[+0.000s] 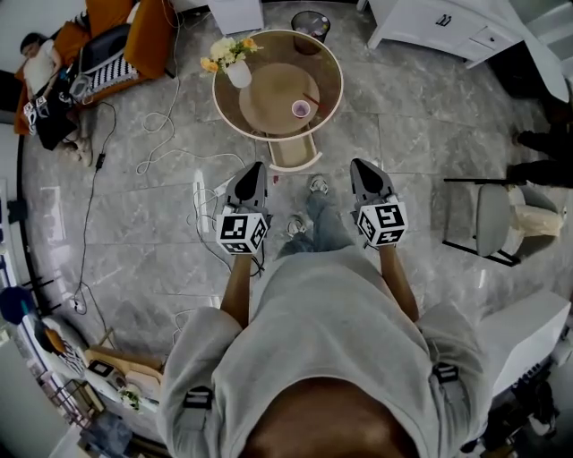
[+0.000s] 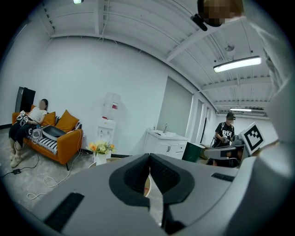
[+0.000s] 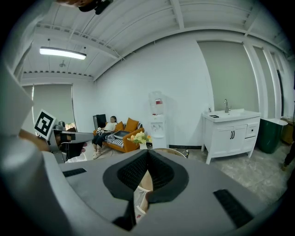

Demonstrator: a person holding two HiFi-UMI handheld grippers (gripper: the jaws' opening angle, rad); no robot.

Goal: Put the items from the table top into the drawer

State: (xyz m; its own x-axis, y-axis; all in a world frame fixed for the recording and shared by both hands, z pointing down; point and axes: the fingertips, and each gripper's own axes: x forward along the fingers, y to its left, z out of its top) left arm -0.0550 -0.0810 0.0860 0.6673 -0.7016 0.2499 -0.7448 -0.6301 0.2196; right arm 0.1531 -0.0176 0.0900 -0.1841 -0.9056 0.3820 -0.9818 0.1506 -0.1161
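Observation:
A round glass-topped table stands ahead of me on the grey tile floor. On it are a white vase of yellow flowers and a small pink cup. A pale drawer is pulled out under the table's near edge. My left gripper and right gripper hang side by side short of the table, both shut and empty. In the left gripper view the jaws meet, with the flowers beyond. The right gripper points over the table.
An orange sofa with a person lying on it is at the far left, and cables trail over the floor. A dark bin stands behind the table, a white cabinet at the far right, a chair at the right.

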